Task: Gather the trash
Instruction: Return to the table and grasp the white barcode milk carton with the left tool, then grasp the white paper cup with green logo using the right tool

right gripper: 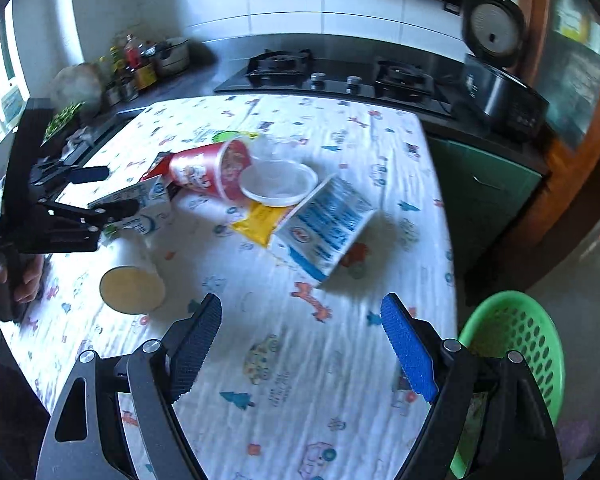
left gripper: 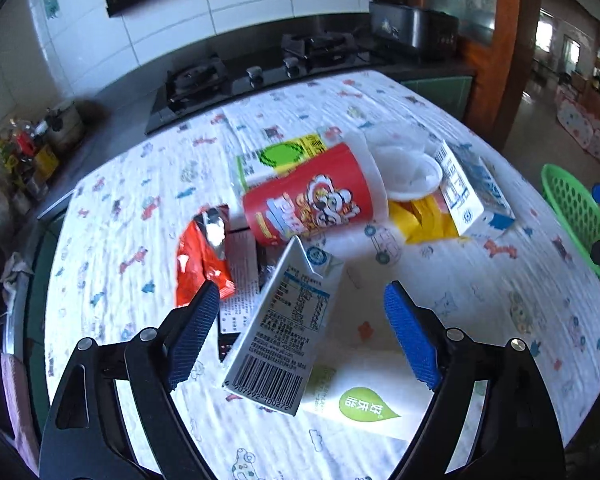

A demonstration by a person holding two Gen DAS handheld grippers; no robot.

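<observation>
The left hand-held gripper (left gripper: 300, 334) hung spread wide around the grey milk carton (left gripper: 282, 328), likely light, stiff and crushable, best pinched across its flat sides.

The desk (right gripper: 340, 380) is covered by a white cloth printed with small coloured animals and cars. Lying on it in a loose heap are a red noodle cup (left gripper: 312, 200) on its side, a clear plastic lid (right gripper: 280, 182) at its mouth, a yellow wrapper (right gripper: 258, 220), a blue-and-white carton (right gripper: 326, 228) tipped over, a grey milk carton (left gripper: 280, 328), a white paper cup (right gripper: 134, 276) on its side, an orange-red snack packet (left gripper: 198, 256) and what may be a green-printed packet (left gripper: 280, 154), blurred behind the cup.
</observation>
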